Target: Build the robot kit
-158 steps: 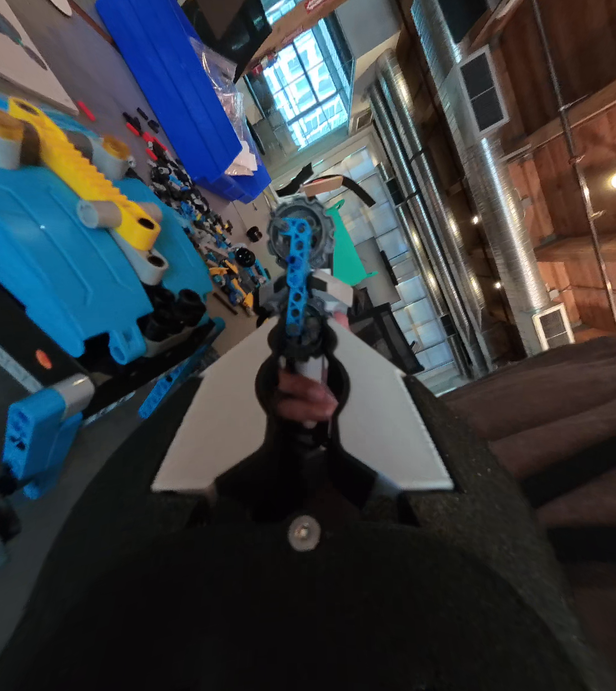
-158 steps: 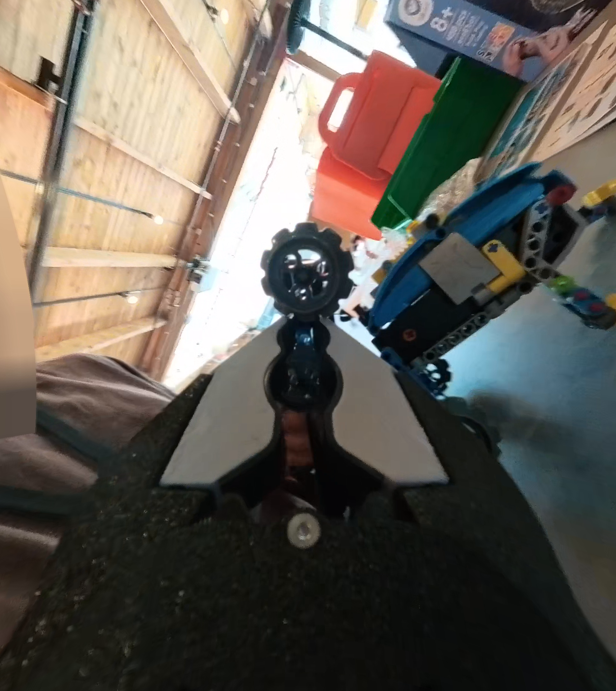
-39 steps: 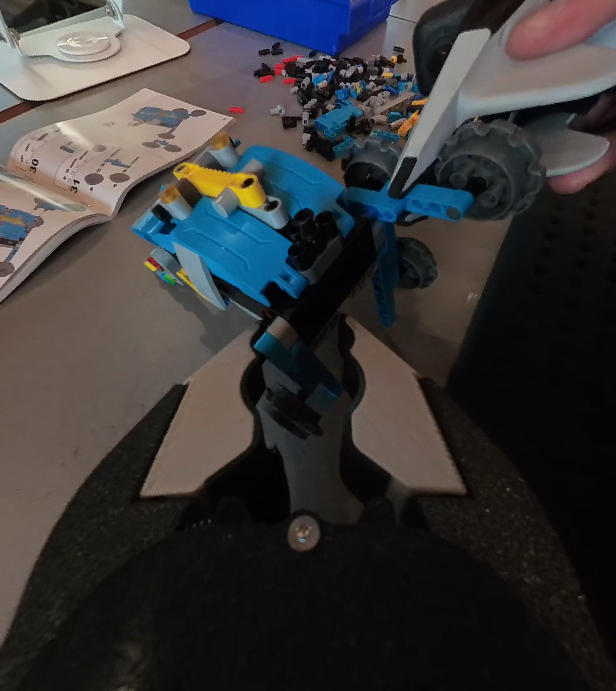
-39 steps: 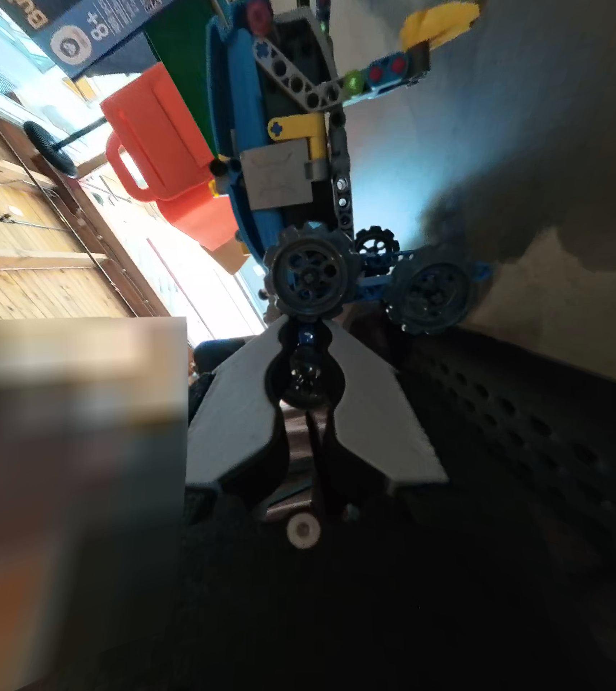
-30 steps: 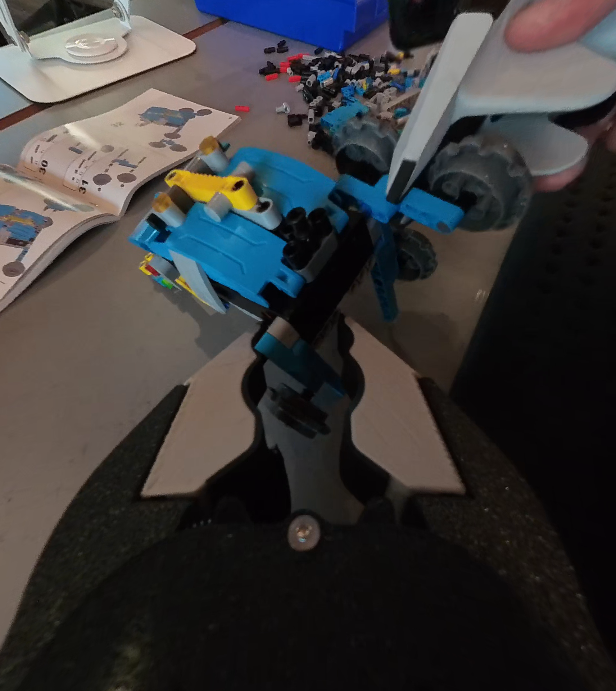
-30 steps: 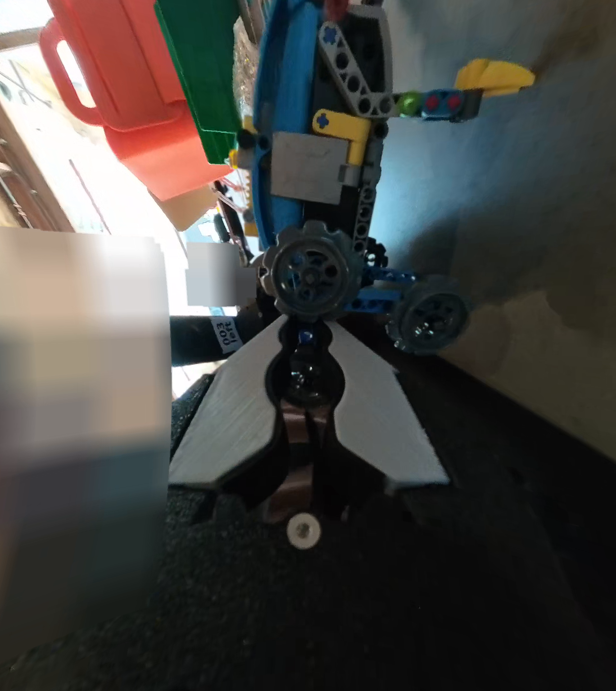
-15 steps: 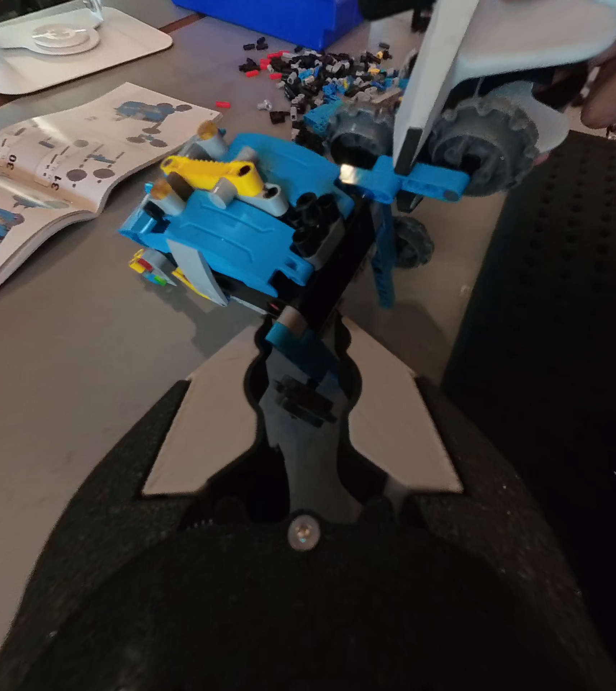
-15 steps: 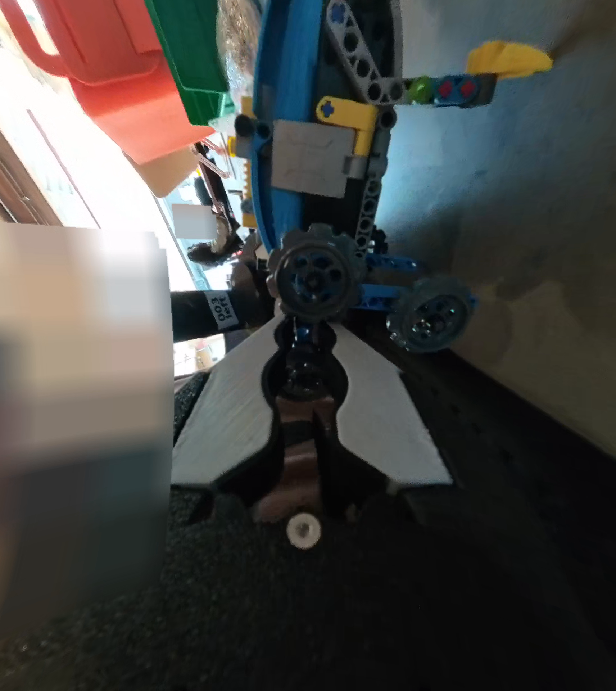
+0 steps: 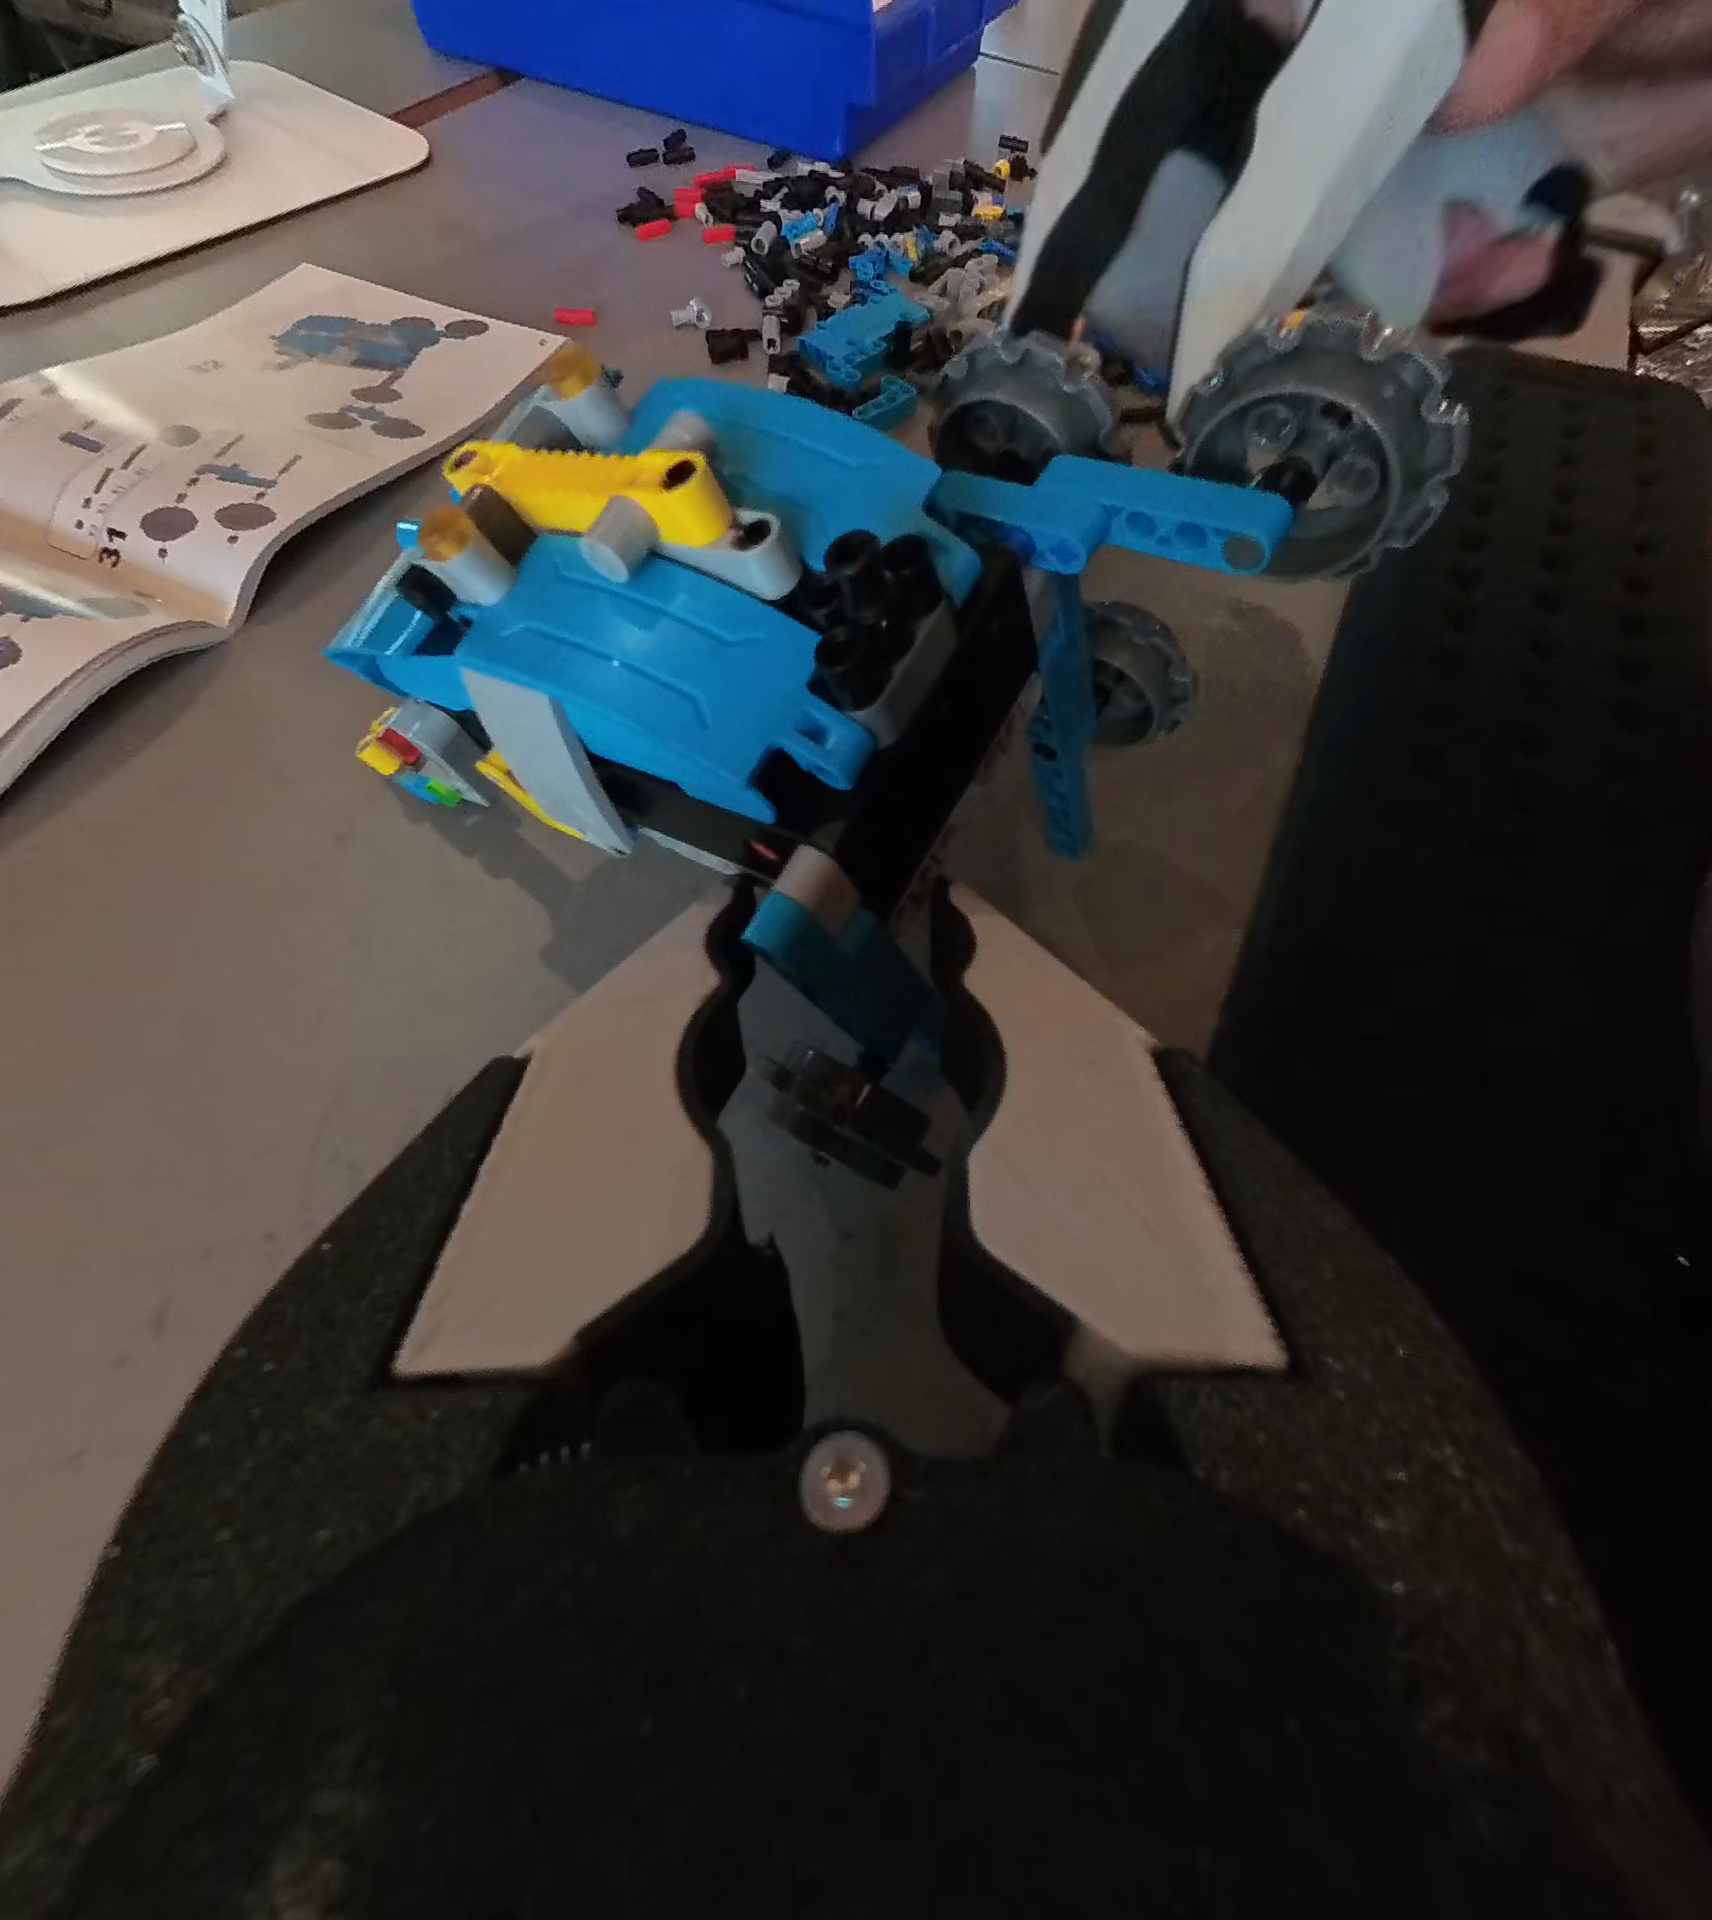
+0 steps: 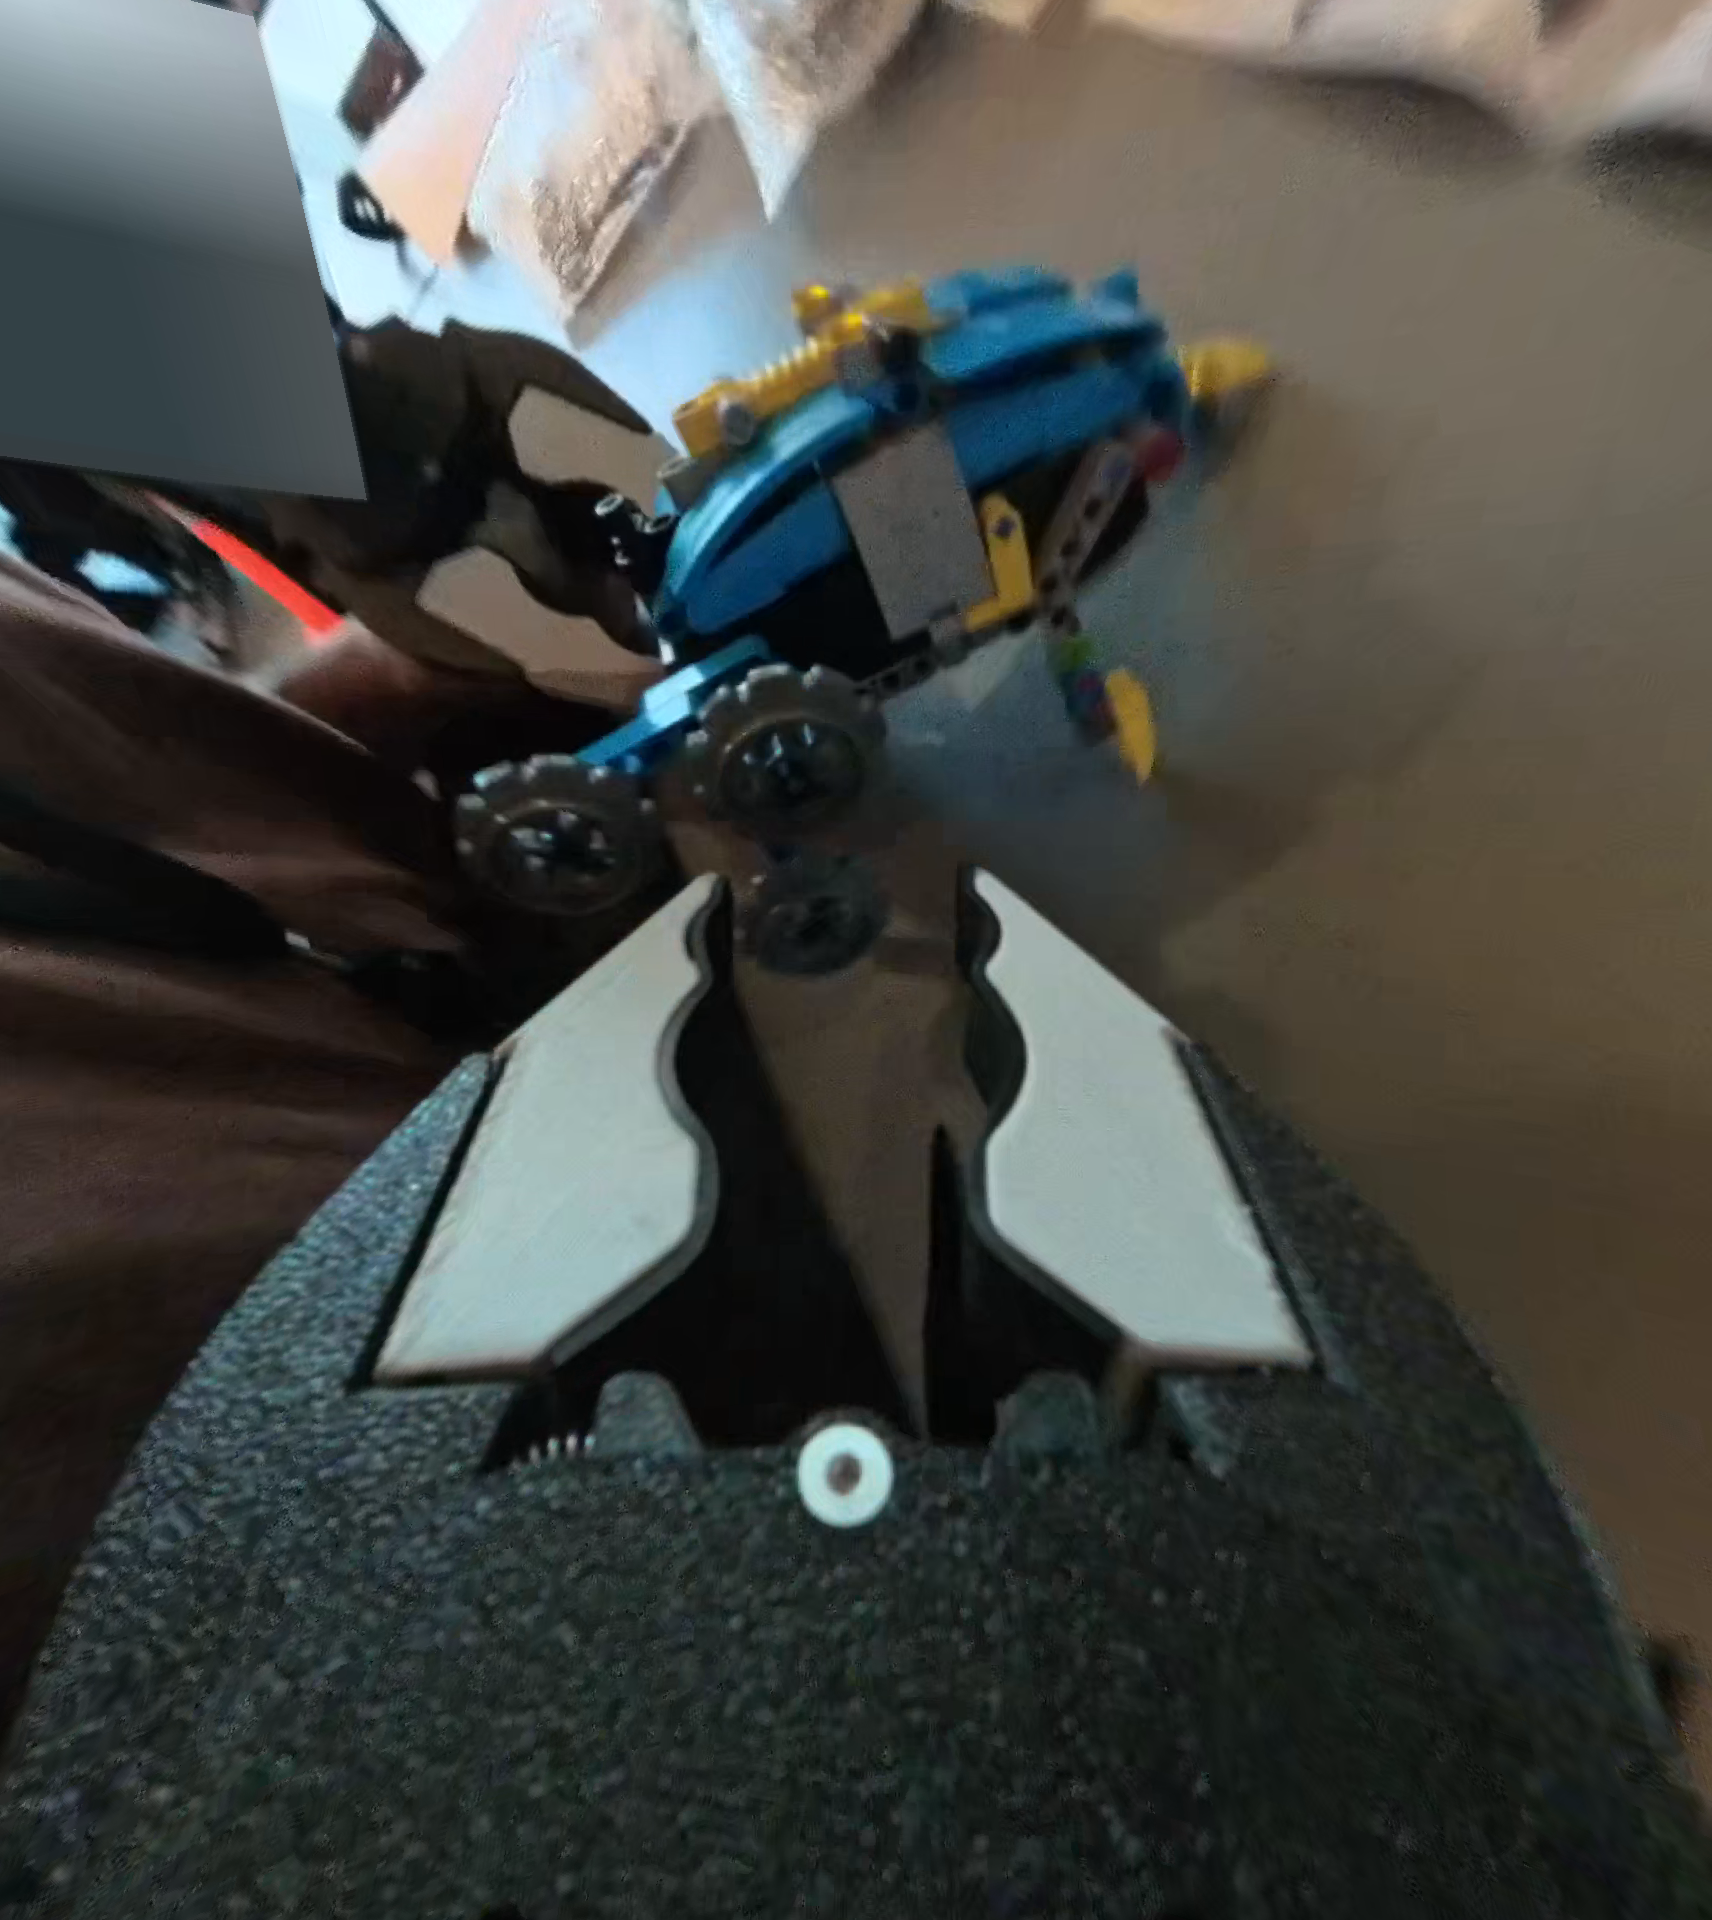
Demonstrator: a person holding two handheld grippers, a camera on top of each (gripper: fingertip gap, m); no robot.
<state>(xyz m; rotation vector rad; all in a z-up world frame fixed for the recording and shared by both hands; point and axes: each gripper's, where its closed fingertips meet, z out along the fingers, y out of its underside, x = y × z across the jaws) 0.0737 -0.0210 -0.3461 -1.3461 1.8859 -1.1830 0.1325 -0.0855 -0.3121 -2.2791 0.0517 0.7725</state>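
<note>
The blue, black and yellow brick-built vehicle (image 9: 686,634) sits tilted on the grey table (image 9: 156,1039); your left gripper (image 9: 836,935) pinches its rear blue end. Your right gripper (image 10: 836,904), jaws spread, holds nothing above its grey toothed wheels (image 9: 1319,457).

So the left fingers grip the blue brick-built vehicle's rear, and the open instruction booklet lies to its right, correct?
Not quite. In the left wrist view the open instruction booklet lies to the left of the blue brick-built vehicle, not the right. The left fingers do grip its rear.
</note>
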